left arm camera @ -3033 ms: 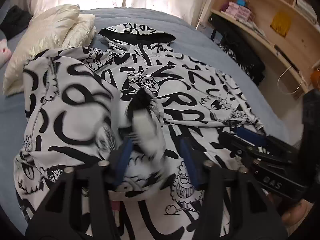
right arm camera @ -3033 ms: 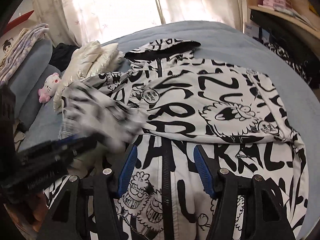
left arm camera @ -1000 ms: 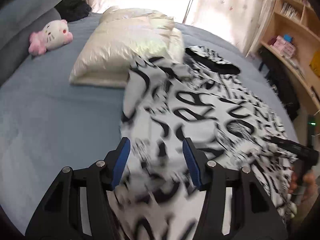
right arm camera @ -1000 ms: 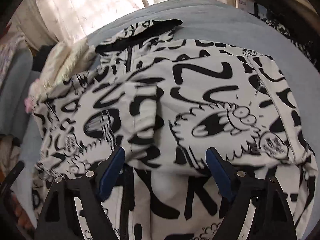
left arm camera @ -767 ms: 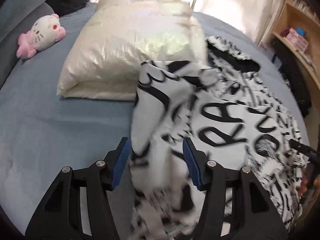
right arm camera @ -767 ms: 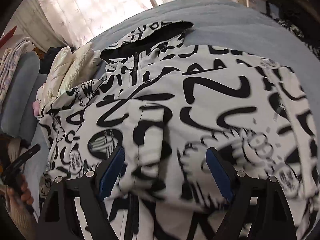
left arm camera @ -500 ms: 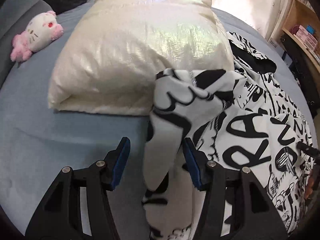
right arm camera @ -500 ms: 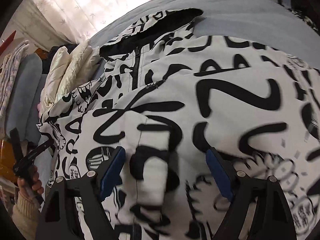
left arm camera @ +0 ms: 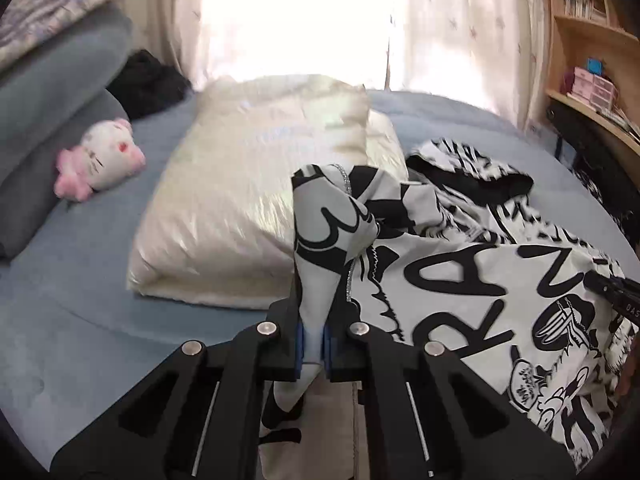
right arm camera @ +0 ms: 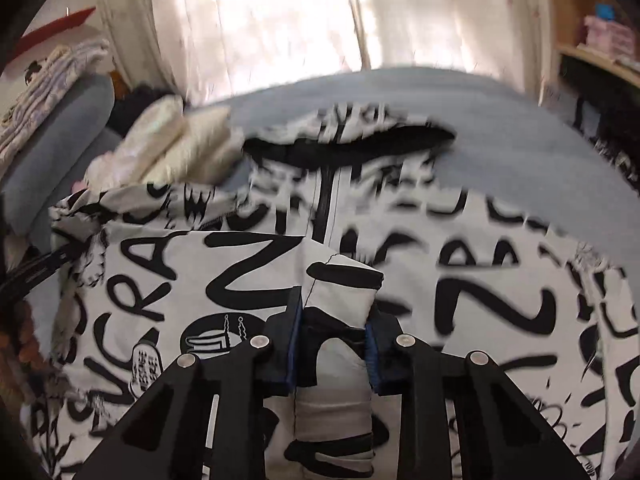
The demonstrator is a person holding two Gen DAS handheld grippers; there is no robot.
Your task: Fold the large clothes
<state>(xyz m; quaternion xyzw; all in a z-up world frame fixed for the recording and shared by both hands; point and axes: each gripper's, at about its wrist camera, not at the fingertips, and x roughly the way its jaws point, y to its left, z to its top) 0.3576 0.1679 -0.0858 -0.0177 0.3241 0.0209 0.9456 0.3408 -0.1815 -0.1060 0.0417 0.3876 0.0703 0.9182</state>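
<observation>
- On the blue bed, left wrist view: the left gripper was nearly fully closed, its blue pads pinching a thin fold of the black-and-white hoodie; its jaws had just been closing, with cloth between them.
- The pinched fold rose upright from the pads, just beside the cream pillow; the rest of the hoodie spread to the right across the bed, its black-lined hood lying farthest away.
- A pink-and-white plush toy lay left of the pillow, well apart from the hoodie; the right gripper showed at the right edge over the cloth.
- Wooden shelves stood at the far right, curtains behind the bed.
- Right wrist view, blurred: the right gripper stood partly closed, both pads pressing a thick bunched fold of the hoodie; its jaws had just been closing on it.
- The hoodie lay flat over the bed, zip running up to the hood; the pillow lay at upper left.
- The left gripper showed at the left edge, at the hoodie's border.
</observation>
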